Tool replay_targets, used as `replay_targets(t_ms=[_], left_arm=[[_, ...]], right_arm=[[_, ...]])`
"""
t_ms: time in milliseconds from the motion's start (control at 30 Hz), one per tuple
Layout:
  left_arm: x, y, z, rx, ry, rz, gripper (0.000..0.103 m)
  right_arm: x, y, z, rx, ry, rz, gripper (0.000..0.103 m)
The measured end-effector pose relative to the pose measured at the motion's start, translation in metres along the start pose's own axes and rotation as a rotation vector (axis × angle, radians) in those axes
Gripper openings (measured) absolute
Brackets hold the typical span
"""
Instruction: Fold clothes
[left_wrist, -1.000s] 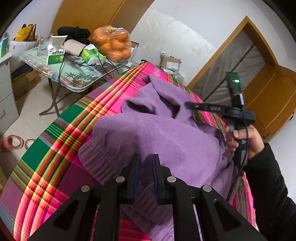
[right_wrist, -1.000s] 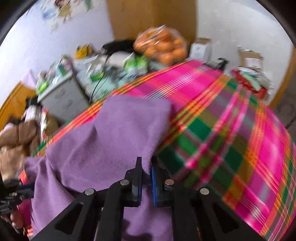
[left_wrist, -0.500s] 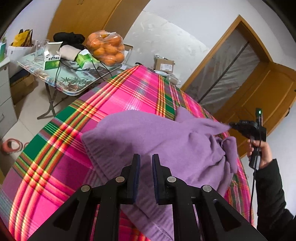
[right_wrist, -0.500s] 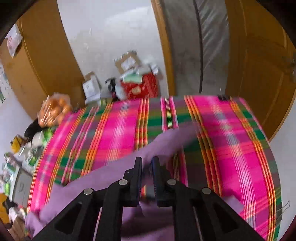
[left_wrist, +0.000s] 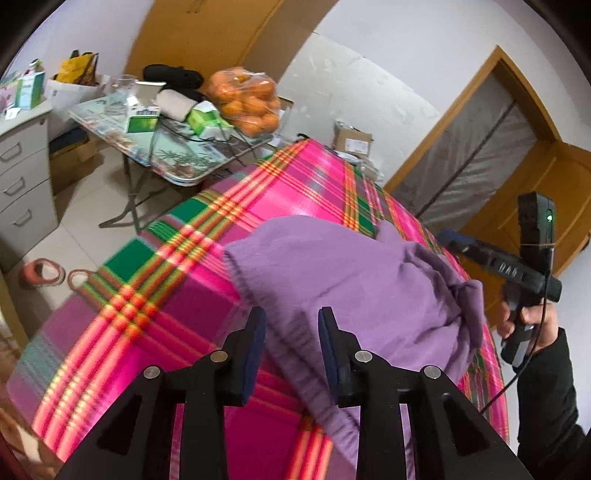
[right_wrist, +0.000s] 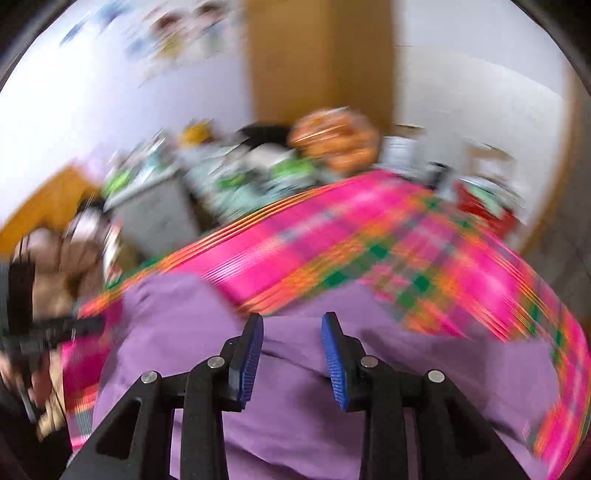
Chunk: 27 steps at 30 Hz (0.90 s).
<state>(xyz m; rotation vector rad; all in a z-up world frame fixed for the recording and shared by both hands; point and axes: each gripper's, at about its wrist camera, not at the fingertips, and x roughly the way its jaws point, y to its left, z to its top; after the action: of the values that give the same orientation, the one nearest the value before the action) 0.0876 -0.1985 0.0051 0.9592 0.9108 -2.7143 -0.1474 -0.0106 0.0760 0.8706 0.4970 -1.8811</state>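
Sweater (left_wrist: 354, 280), purple, lies bunched on the plaid cloth (left_wrist: 155, 295), nearer its right edge in the left view. Left gripper (left_wrist: 291, 334) is over the sweater's near hem, jaws opening, pads clear of the knit. Right gripper (right_wrist: 291, 343), jaws likewise opening, is above the sweater; no fabric is pinched. Oranges (left_wrist: 245, 99) sit on a side table beyond the cloth.

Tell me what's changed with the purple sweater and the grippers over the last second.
Both grippers were clamped on the purple sweater; now the left gripper and right gripper are opening, letting go. The sweater was folded over and now lies bunched on the plaid cloth, which stayed put.
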Motion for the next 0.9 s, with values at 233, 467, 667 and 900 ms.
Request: replay_targets(t_ms=[233,467,667,900], left_arm=[[-0.013,0.039,0.009,-0.056,-0.046,0.044,0.032],[-0.015,0.059,0.017,-0.069,-0.055,0.043,0.032],[-0.016,0.067,0.02,-0.072,-0.062,0.032,0.032],[-0.016,0.072,0.019,-0.083,-0.063,0.029,0.032]], right_arm=[[0.065,0.085,0.04,-0.281,0.088,0.132,0.033],[0.097,0.133,0.048,-0.489,0.141,0.231,0.035],[0.132,0.138,0.05,-0.516,0.236,0.304,0.043],[0.145,0.14,0.048,-0.566,0.296,0.33,0.048]])
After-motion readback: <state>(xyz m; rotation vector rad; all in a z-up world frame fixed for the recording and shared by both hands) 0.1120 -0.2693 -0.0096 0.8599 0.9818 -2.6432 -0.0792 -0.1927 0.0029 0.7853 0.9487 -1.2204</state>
